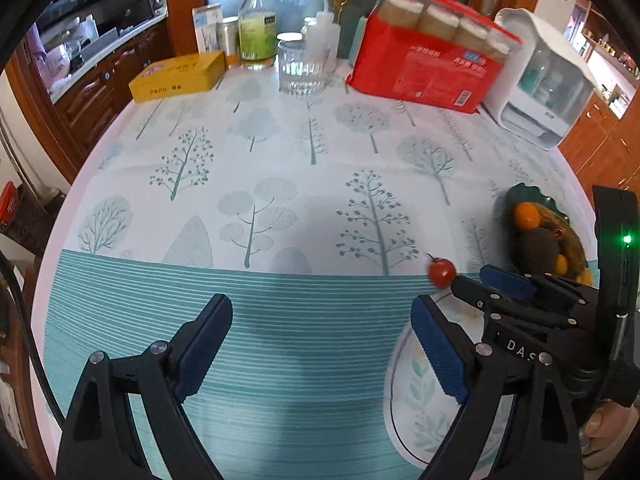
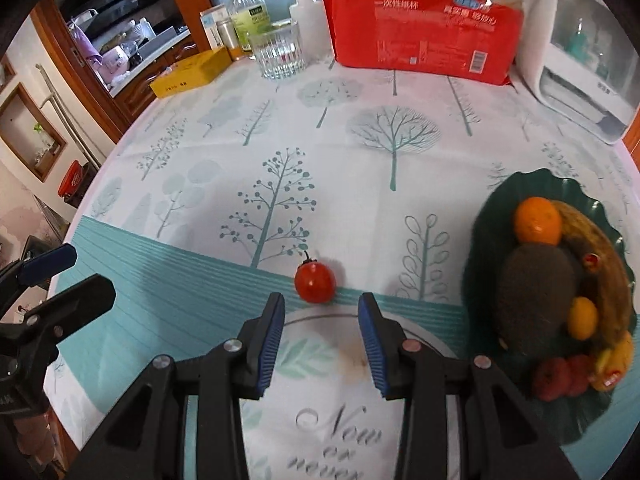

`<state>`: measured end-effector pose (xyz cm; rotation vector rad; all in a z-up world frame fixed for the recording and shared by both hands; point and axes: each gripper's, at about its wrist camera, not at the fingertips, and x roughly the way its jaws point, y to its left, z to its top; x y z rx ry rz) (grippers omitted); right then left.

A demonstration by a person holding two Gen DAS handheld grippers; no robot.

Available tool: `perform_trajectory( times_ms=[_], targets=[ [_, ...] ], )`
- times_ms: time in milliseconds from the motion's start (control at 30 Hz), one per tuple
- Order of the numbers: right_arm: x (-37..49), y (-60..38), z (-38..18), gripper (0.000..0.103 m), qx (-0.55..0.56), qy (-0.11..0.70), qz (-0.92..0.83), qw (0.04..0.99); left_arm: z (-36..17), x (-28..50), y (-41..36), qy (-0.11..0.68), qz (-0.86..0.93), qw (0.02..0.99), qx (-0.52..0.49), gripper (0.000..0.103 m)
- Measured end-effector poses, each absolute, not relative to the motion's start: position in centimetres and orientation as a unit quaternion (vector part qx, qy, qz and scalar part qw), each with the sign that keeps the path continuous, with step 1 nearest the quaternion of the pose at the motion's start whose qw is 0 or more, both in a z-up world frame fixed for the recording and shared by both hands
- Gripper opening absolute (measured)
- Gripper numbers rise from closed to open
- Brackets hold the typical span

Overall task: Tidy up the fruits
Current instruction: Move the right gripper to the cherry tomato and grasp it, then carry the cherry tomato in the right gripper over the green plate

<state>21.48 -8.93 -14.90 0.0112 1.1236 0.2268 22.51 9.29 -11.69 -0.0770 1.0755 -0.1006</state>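
A small red cherry tomato [image 2: 315,282] with a dark stem lies on the tablecloth just past a white round plate [image 2: 320,380]. My right gripper [image 2: 322,338] is open and empty over that plate, its tips just short of the tomato. A dark green leaf-shaped plate [image 2: 532,188] at the right holds an orange [image 2: 538,220], a brown kiwi [image 2: 538,294], a banana [image 2: 600,252] and small red and yellow fruits. My left gripper [image 1: 322,350] is open and empty over the striped cloth. In the left wrist view the tomato [image 1: 441,273] sits by the right gripper [image 1: 486,280].
At the table's back stand a yellow box [image 1: 178,76], a ribbed glass [image 1: 300,66], a green-labelled bottle [image 1: 258,28], a red pack of paper cups [image 1: 428,56] and a white appliance [image 1: 548,76]. Wooden cabinets surround the round table.
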Motion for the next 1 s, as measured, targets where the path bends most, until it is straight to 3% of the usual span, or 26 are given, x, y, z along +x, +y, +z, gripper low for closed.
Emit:
perform_trajectory(
  times_ms=[333,500,1000],
  targets=[
    [23.3,-8.0,-17.1,0.038,-0.002,0.541,0.113,0.833,-13.8,24.0,9.7,0.530,-0.040,0.846,-0.038,0.090],
    [23.2,-7.6,-17.5,0.027,-0.015,0.538,0.117,0.835,-14.1,24.1,9.7,0.534,-0.038,0.843,-0.039,0.090],
    [19.3,-8.4,-15.7,0.026,-0.003,0.528,0.139,0.838,-13.8,22.7,7.4,0.542,-0.053,0.839,-0.025,0.090]
  ],
)
